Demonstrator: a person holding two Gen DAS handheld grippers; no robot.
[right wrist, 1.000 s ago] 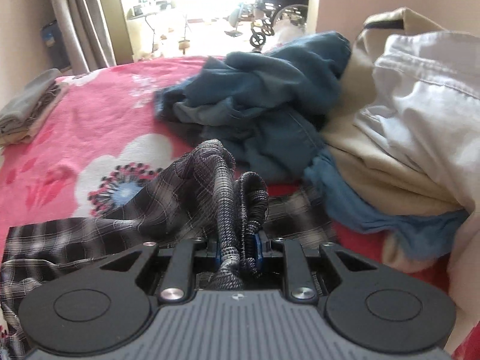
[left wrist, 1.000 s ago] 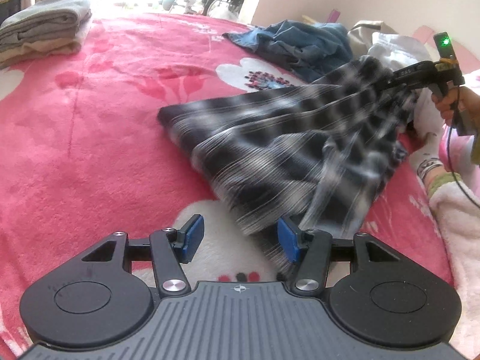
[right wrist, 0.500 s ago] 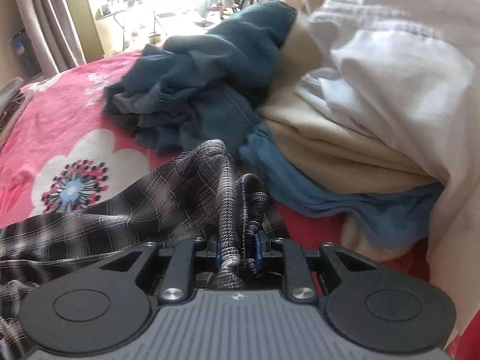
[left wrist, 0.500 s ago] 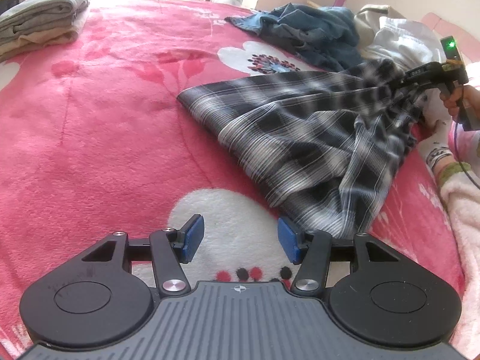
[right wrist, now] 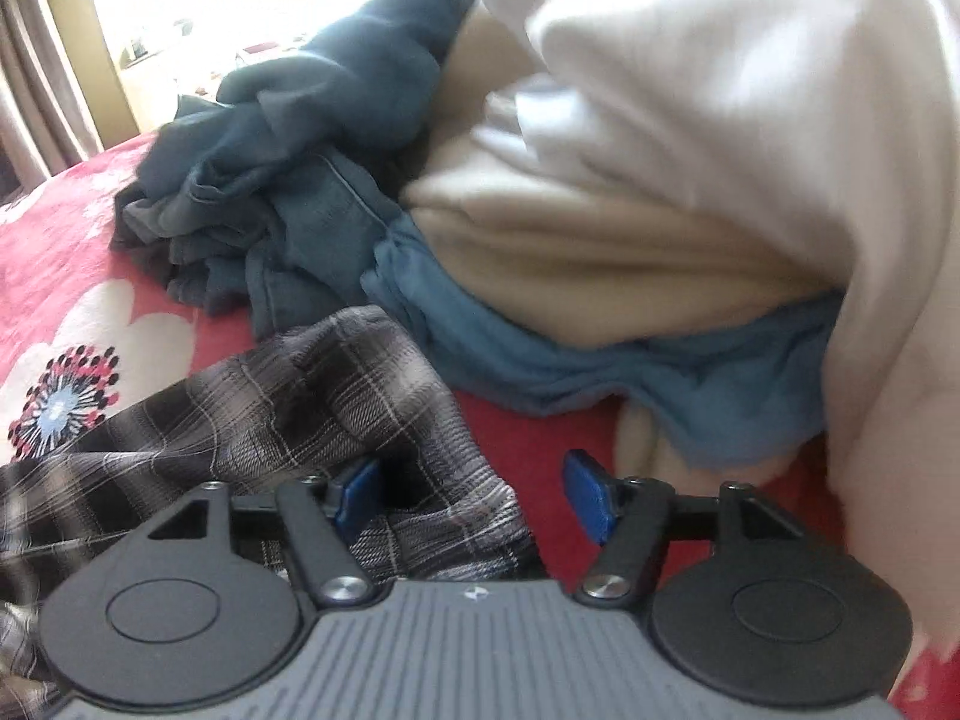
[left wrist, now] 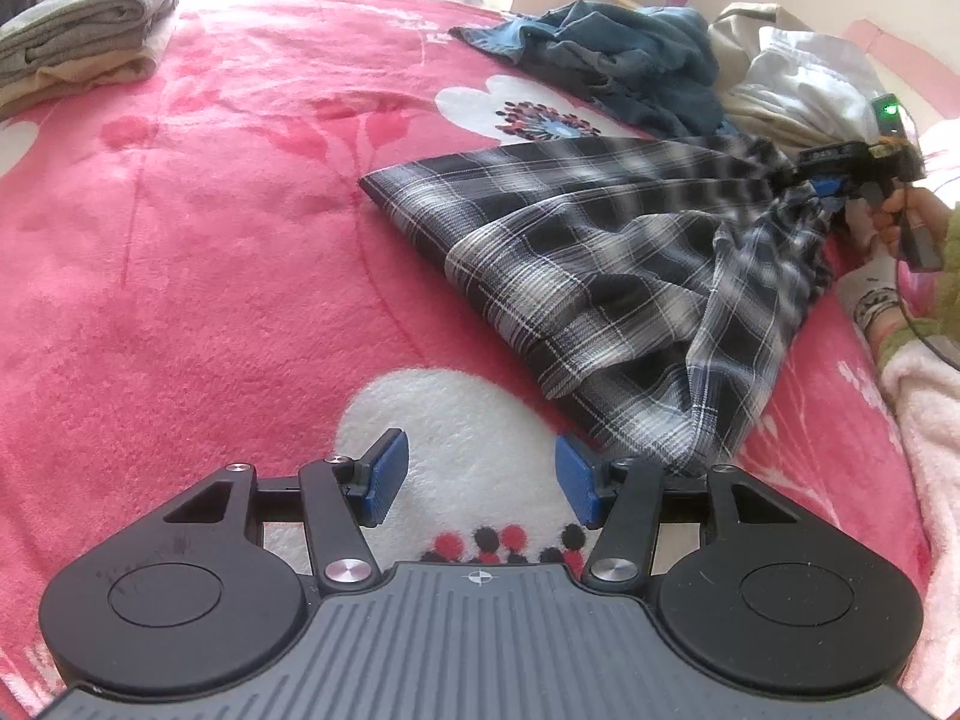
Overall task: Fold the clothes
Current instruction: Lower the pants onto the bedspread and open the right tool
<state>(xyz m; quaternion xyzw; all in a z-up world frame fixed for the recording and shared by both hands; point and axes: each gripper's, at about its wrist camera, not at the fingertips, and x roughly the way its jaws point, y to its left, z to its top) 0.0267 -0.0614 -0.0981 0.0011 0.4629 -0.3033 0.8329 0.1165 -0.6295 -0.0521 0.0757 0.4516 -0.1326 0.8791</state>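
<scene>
A black-and-white plaid garment (left wrist: 600, 252) lies spread over the pink blanket, its far right end bunched up. In the right wrist view that bunched end (right wrist: 330, 396) sags loosely between the blue pads of my right gripper (right wrist: 474, 498). Its jaws are opening and no longer press the cloth. The left wrist view shows the right gripper (left wrist: 834, 174) at the garment's right tip, held by a person's hand (left wrist: 888, 222). My left gripper (left wrist: 480, 480) hovers open over a white flower on the blanket. Nothing is between its pads, and the plaid hem lies just beside its right finger.
A heap of unfolded clothes sits at the back right: blue denim (left wrist: 612, 66) and white and cream pieces (right wrist: 660, 150). Folded grey and beige clothes (left wrist: 84, 42) are stacked at the far left. The pink floral blanket (left wrist: 210, 240) covers the bed. A fluffy pink sleeve (left wrist: 924, 396) is at the right edge.
The right gripper let go of the bunched plaid cloth and its jaws spread. It moved down and closer to the clothes heap. The plaid garment settled flatter on the blanket.
</scene>
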